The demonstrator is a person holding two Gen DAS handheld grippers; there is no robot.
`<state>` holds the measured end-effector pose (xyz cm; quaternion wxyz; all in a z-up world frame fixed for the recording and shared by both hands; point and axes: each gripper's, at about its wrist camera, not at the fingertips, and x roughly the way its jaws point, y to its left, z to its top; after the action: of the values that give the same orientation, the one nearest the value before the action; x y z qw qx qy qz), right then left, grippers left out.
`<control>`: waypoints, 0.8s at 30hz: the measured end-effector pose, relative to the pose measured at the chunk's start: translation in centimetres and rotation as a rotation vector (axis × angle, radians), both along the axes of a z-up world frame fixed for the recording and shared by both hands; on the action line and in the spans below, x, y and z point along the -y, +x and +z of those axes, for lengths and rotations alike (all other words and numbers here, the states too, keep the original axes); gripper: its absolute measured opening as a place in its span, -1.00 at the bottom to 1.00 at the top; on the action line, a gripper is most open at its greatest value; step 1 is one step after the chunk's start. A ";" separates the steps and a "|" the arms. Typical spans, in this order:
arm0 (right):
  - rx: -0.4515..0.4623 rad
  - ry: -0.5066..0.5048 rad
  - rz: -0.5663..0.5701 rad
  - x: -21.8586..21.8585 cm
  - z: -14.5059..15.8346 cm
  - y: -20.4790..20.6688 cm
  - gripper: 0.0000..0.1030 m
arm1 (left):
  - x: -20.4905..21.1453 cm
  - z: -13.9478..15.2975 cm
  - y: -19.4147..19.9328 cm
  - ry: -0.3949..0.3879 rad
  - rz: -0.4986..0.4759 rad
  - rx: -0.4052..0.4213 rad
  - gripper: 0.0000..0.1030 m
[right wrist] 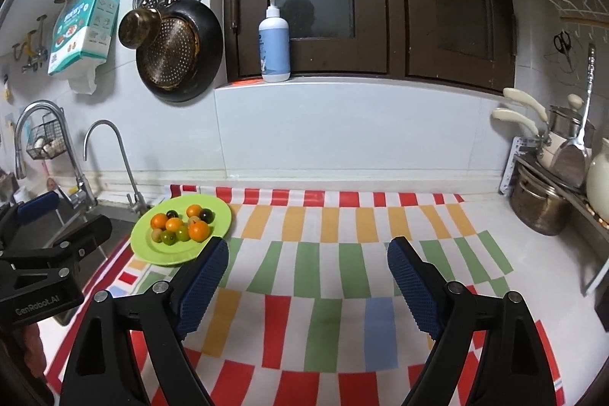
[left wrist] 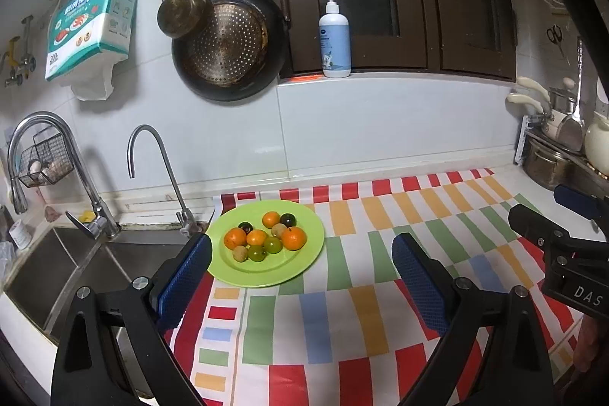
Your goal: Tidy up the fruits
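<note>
We are holding the left gripper [left wrist: 300, 276] and right gripper [right wrist: 308, 276] wide open and empty, eyeing small, round, light, roll-prone fruits [left wrist: 264, 240] heaped on the green plate [left wrist: 304, 261] at eleven o'clock, probably best pinched singly across the middle.

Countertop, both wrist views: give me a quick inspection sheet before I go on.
Surface: striped cloth covers the counter.
Job's things: green plate near the sink holds all the fruits: oranges, small green, dark and tan ones.
Clutter: nothing seen on the cloth.
Grippers: left gripper and right gripper open, empty.
Cables: nothing seen.
Surroundings: pan on the wall, soap bottle on the ledge, pots at right.
</note>
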<state>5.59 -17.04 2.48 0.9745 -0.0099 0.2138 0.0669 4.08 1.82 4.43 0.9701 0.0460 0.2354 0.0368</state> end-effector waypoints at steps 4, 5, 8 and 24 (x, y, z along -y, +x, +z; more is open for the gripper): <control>0.013 0.000 -0.008 0.2 0.3 -1.0 0.68 | 0.2 0.3 -0.8 0.005 -0.008 0.009 0.88; 0.013 0.003 -0.010 0.3 0.4 -1.2 0.68 | 0.3 0.4 -1.0 0.007 -0.009 0.012 0.89; 0.013 0.009 -0.015 0.6 0.4 -1.7 0.68 | 0.4 0.6 -1.4 0.008 -0.013 0.015 0.90; 0.011 0.012 -0.011 0.8 0.5 -2.8 0.68 | 0.7 0.7 -2.6 0.007 -0.018 0.009 1.00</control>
<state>2.80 -17.86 3.03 0.9761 -0.0032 0.2080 0.0626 1.52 1.09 5.14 0.9713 0.0513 0.2306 0.0291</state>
